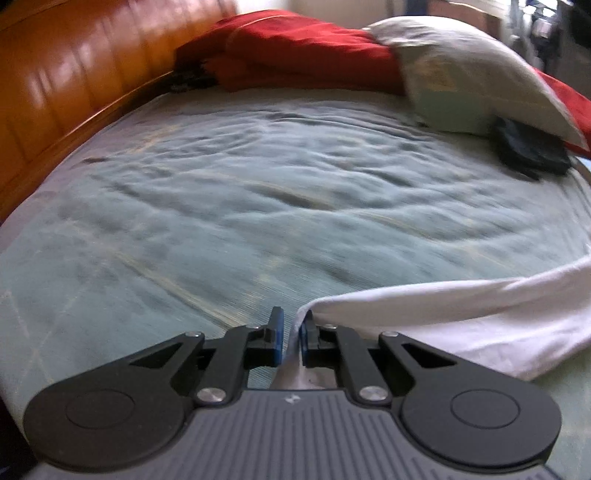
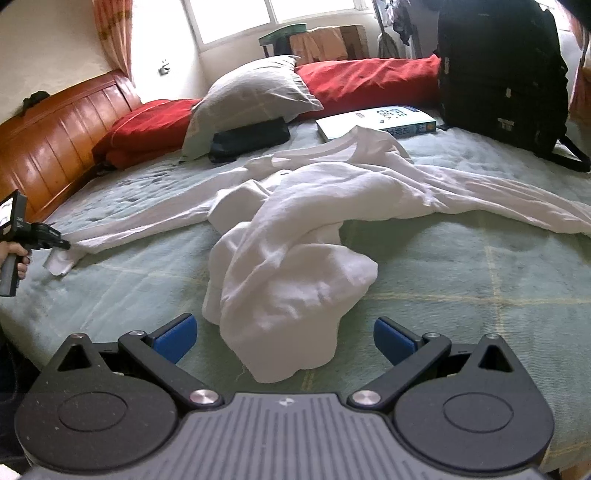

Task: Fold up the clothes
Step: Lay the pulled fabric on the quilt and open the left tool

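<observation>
- Tools: two, one in each of the person's hands. The left tool (image 1: 289, 341) has its blue pads pressed together on a sleeve end of the white garment (image 2: 295, 229), with cloth pinched between them. The right tool (image 2: 284, 339) is spread wide, holding nothing, and hovers low just in front of the garment's bunched hem.
- Hand (image 2: 14, 256): one in sight, at the far left of the right wrist view, gripping the left tool's handle.
- Garment: one, a white long-sleeved top, lying crumpled on the bed (image 2: 461, 280). Its body is heaped in soft folds near the middle of the bed. One sleeve runs out straight to the left tool; the other trails away to the right, flat on the cover. The neckline lies at the far side, just beside the book (image 2: 376, 120).
- Bed cover: pale green with thin yellowish lines, rumpled.
- Pillow (image 2: 255, 96): one, grey-white, resting on red bedding (image 2: 362, 83) at the far side of the bed.
- Dark flat pouch or case (image 2: 251, 140): one, tucked under the pillow's front edge.
- Book: one, white and blue, lying flat.
- Backpack (image 2: 498, 74): one, black, standing upright on the bed at the far right, well apart from the heaped body of the garment.
- Headboard (image 2: 62, 136): glossy orange wood, along the left.
- Window (image 2: 273, 18): bright, behind the bed.
</observation>
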